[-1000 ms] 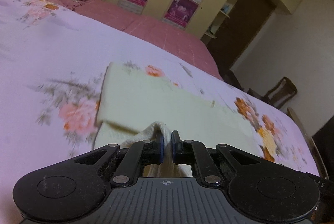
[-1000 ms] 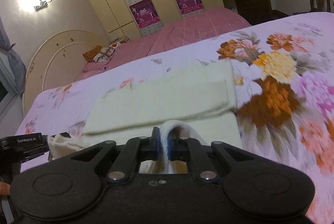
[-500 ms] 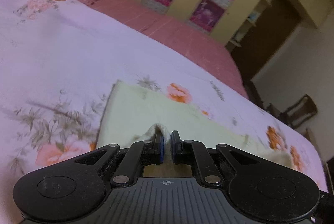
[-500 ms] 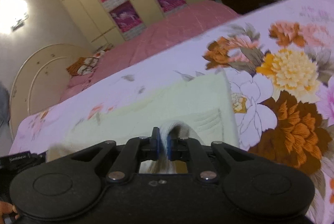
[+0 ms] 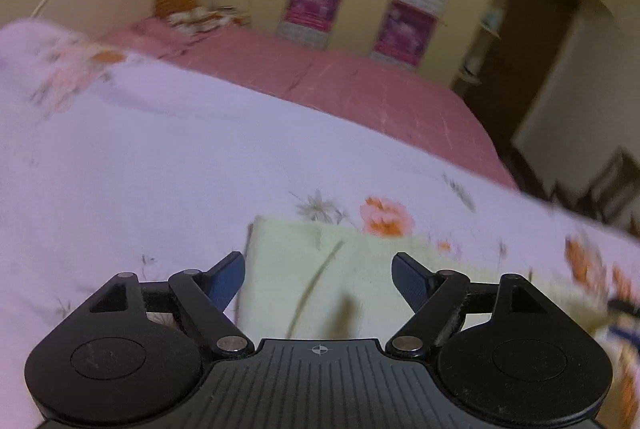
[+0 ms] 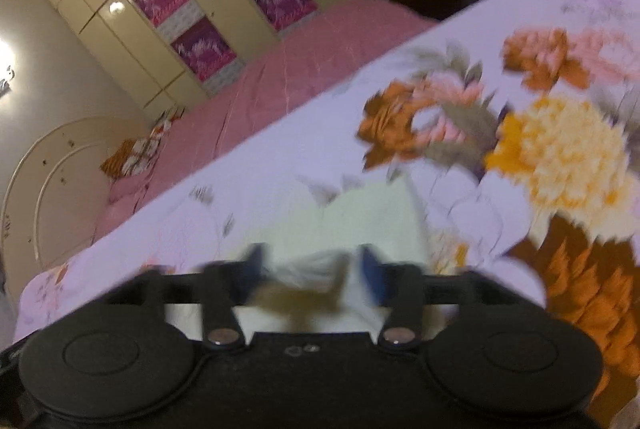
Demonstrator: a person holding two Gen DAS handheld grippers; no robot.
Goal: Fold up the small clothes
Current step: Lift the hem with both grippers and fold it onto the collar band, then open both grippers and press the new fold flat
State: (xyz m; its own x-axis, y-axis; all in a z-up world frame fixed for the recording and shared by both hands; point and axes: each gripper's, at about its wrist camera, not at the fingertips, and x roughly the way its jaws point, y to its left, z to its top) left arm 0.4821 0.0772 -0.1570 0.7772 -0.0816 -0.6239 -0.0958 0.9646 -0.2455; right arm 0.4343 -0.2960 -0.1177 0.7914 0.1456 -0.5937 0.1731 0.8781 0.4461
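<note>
A pale yellow-green folded garment [image 5: 320, 269] lies flat on the lilac floral bedspread [image 5: 140, 169]. My left gripper [image 5: 318, 279] hovers just over the garment's near left corner. Its jaws are opening and stand wide apart, with only flat cloth below them and nothing pinched. In the right wrist view the same garment [image 6: 372, 213] lies ahead. My right gripper [image 6: 312, 269] is blurred. Its jaws are opening too, and a loose bunch of the cloth still sits between the fingers without being pressed.
A second bed with a pink cover [image 5: 340, 81] runs along the far side, with a cushion [image 5: 176, 5] at its rounded headboard. Cream wardrobes with purple posters [image 5: 416, 1] line the wall. A dark chair [image 5: 612, 181] stands by the bed's right end.
Both grippers carried the pinched garment edge forward over the rest of the cloth, then their jaws spread apart and let the edge go. The folded garment now looks shorter.
</note>
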